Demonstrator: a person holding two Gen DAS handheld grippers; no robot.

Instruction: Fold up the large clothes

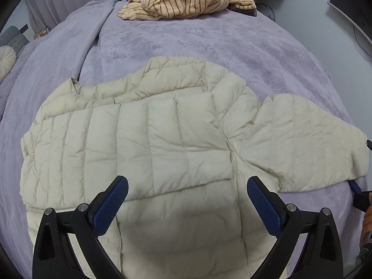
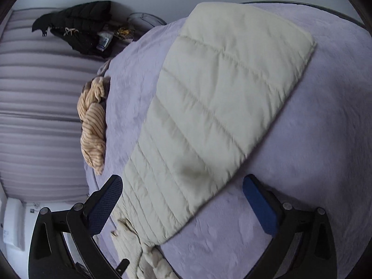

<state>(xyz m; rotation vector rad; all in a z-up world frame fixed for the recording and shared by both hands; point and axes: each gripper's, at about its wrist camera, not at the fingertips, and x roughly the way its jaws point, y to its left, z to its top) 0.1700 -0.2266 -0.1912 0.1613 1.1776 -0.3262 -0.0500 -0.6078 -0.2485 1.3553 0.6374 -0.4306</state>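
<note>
A cream quilted puffer jacket [image 1: 148, 144] lies flat on the lavender blanket [image 1: 209, 46] of a bed. One sleeve is folded across its body. The other sleeve [image 1: 309, 144] stretches out to the right. My left gripper [image 1: 187, 182] hangs open above the jacket's lower body, nothing between its blue pads [image 1: 111, 204]. In the right wrist view that outstretched sleeve [image 2: 220, 107] runs from lower left to upper right. My right gripper [image 2: 182, 181] stands wide open over the sleeve's near part, its pads clear of the fabric. A blue finger of the right gripper [image 1: 355, 186] shows beside the sleeve's cuff.
A crumpled beige striped garment [image 1: 186, 0] lies at the far end of the bed, also seen as the striped garment [image 2: 93, 130]. A black jacket [image 2: 79, 28] sits beyond the bed. A dark monitor [image 1: 351, 7] stands at the right. Pale curtains [image 2: 34, 116] hang at one side.
</note>
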